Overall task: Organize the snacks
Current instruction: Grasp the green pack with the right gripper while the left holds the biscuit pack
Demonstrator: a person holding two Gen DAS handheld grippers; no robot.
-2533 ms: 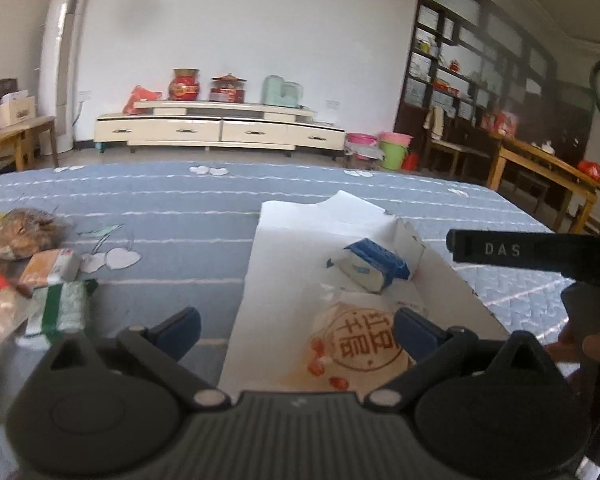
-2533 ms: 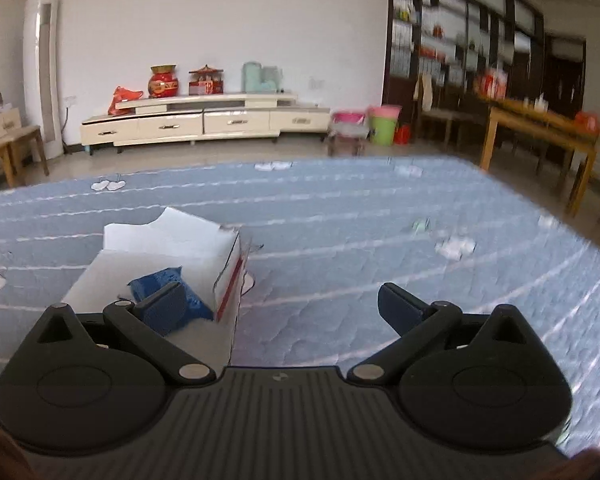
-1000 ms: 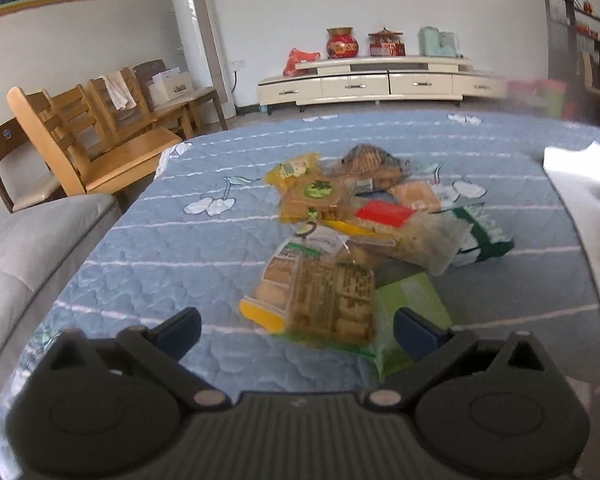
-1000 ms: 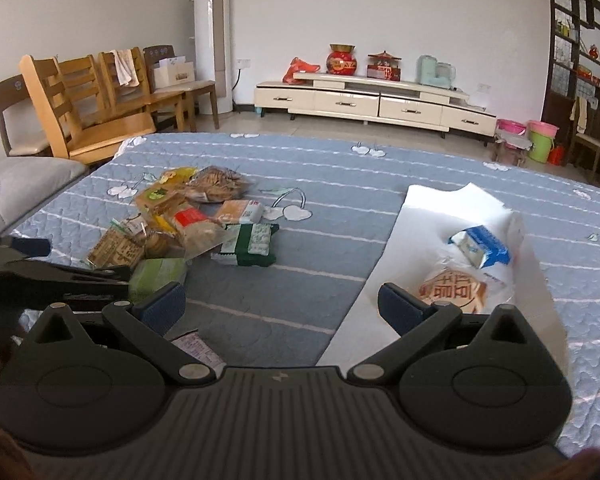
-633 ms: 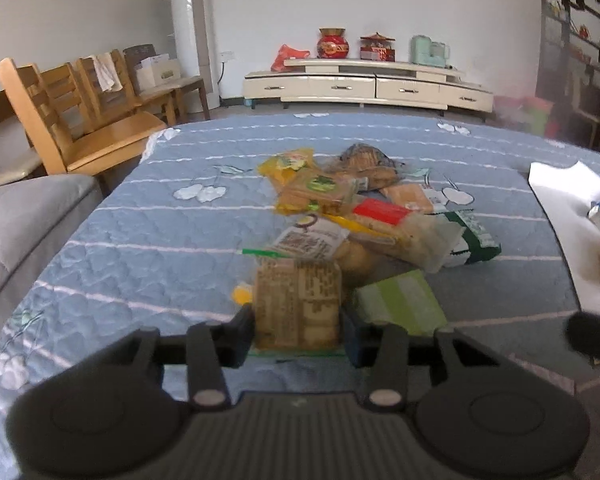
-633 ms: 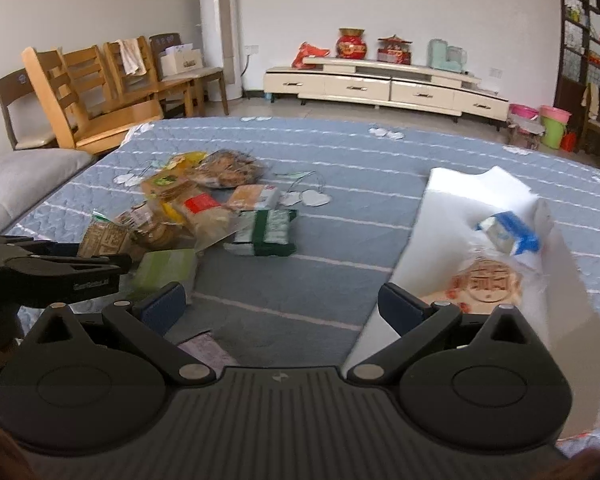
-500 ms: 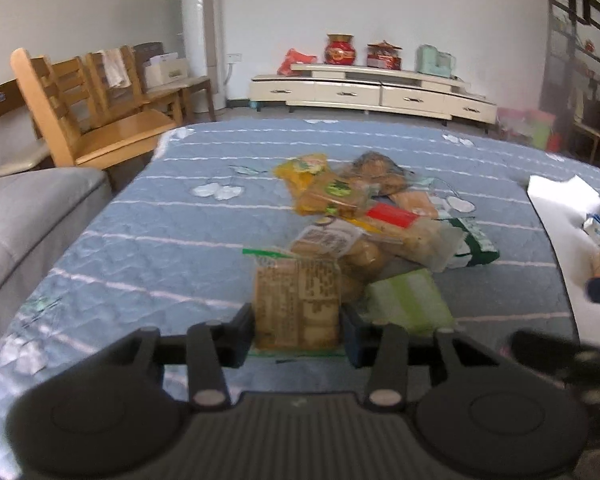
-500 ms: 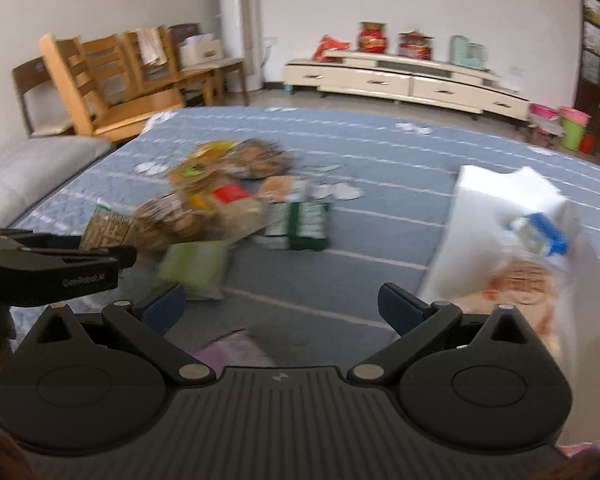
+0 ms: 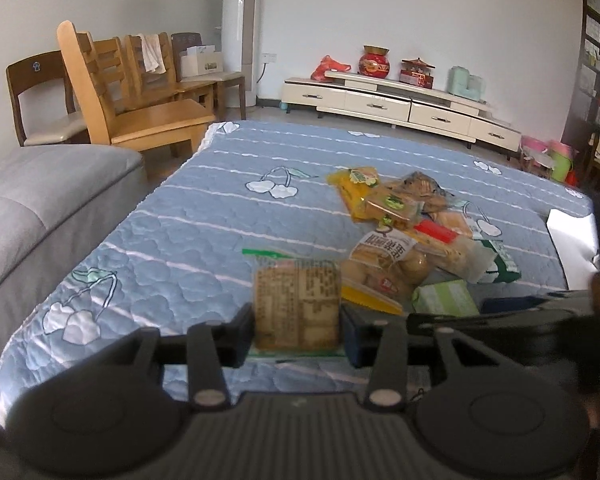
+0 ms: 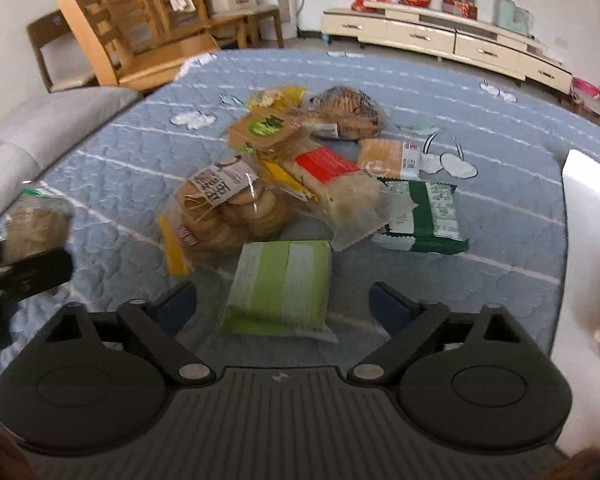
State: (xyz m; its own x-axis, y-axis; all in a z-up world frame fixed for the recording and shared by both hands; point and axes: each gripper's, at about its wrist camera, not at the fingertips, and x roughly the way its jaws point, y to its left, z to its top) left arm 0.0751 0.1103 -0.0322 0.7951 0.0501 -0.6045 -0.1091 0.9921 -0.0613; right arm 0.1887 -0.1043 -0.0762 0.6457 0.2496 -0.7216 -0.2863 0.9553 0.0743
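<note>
Snack held: a brown cracker packet (image 9: pixel 296 307) with printed text and a green top edge stands upright between the two fingers of the left gripper (image 9: pixel 297 334), lifted above the near edge of the blue quilt (image 9: pixel 204 236).
Left gripper: clenched on the cracker packet, one finger pressing each side.
Same packet, right wrist view: blurred at the far left (image 10: pixel 34 224), with the dark left gripper finger (image 10: pixel 24 270) beside it.
Right gripper (image 10: pixel 284 304): released, fingers spread wide and holding nothing.
Snack nearest right gripper: a green-and-white striped packet (image 10: pixel 280 286) lies flat on the quilt between and just ahead of the spread fingers; whether they touch it cannot be told.
Snack pile: beyond it, a clear bag of round biscuits (image 10: pixel 224 208), a red-labelled pack (image 10: pixel 328 166), a dark green packet (image 10: pixel 424 216), a yellow bag (image 10: pixel 274 96) and others, overlapping.
White box (image 10: pixel 592 216): at the right edge of the quilt, well apart from the held packet.
Room behind: wooden chairs (image 9: pixel 128 96) left, cream cabinet (image 9: pixel 396 102) at the wall.
</note>
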